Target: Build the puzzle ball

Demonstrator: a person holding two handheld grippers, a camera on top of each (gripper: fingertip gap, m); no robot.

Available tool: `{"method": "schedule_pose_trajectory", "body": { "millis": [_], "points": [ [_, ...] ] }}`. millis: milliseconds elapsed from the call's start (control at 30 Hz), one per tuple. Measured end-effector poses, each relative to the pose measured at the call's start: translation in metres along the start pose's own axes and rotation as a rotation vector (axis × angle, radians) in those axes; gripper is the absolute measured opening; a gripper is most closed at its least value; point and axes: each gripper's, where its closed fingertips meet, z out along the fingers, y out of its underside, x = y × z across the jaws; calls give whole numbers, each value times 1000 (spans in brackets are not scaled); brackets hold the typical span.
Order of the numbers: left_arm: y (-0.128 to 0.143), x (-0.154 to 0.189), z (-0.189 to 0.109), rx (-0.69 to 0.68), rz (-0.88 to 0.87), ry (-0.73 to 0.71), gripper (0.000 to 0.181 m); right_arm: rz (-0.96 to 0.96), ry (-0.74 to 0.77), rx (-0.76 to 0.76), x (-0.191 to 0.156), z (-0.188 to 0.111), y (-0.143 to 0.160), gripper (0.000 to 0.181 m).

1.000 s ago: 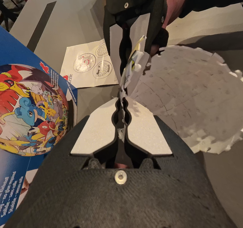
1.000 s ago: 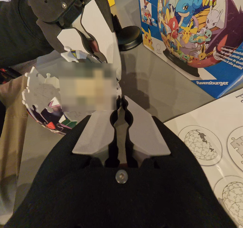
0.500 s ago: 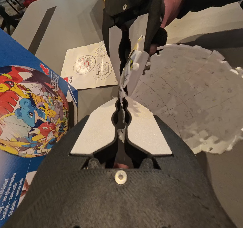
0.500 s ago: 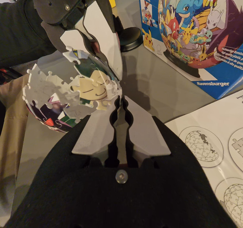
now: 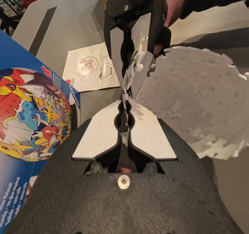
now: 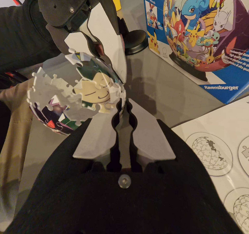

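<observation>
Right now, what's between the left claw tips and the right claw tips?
Only the rim of the half-built puzzle ball: the left claw and right claw both pinch it, nearly tip to tip. Clearest in the right wrist view.

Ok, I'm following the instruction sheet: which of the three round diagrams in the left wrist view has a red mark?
The leftmost diagram on the instruction sheet. It has a red curl inside it; the other two are plain black line drawings.

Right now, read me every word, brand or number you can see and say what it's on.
I don't repeat writing, so here is only where it stands.
Blue box: white print on its front and side.
Paper sheet: a printed word at one edge.
Puzzle ball: faint marks inside on the pieces, too blurred to read.
</observation>
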Motion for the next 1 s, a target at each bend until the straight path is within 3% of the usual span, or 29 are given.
{"method": "schedule_pose_trajectory", "body": {
  "millis": [667, 833, 1000],
  "points": [
    [2, 0, 3, -7, -6, 6, 6, -50, 20, -32, 2, 9, -2, 0],
    [1, -4, -4, -24, -38, -9, 23, -53, 22, -30, 0, 9, -4, 0],
    [7, -4, -10, -75, -67, -13, 26, -52, 23, -25, 0, 9, -6, 0]
  ]
}}
